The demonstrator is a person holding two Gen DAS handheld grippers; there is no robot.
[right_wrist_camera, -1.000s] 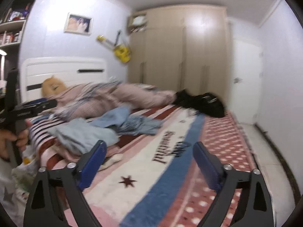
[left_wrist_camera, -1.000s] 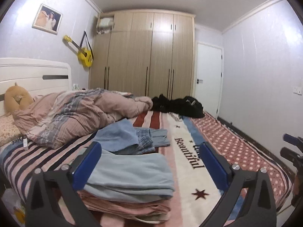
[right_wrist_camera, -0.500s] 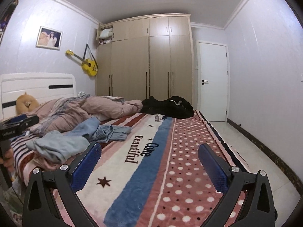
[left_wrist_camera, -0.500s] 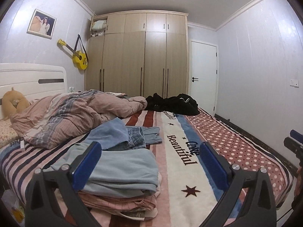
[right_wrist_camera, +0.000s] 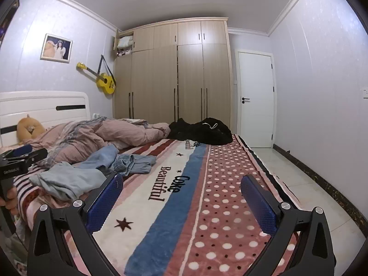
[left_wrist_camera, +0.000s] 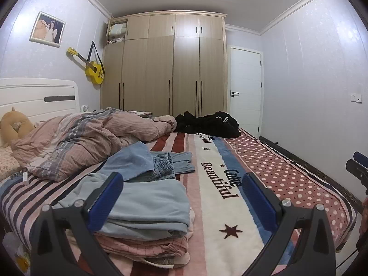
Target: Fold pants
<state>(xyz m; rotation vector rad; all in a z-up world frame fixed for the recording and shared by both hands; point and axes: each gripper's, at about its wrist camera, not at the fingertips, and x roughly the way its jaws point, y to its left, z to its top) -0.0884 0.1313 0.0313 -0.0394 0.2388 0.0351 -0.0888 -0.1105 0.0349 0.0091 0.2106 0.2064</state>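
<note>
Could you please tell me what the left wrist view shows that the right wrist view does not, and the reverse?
Only the left wrist view shows the pink checked folded garments stacked under the light blue folded pants, and the right gripper's dark tip at its right edge. Only the right wrist view shows the white tiled floor beside the bed, and the left gripper's body with a hand holding it. Both share the crumpled blue pants, the black clothes pile, the yellow guitar and open, empty grippers.

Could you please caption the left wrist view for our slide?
Open left tool above folded clothes stack; unfolded blue pants lie beyond.
</note>
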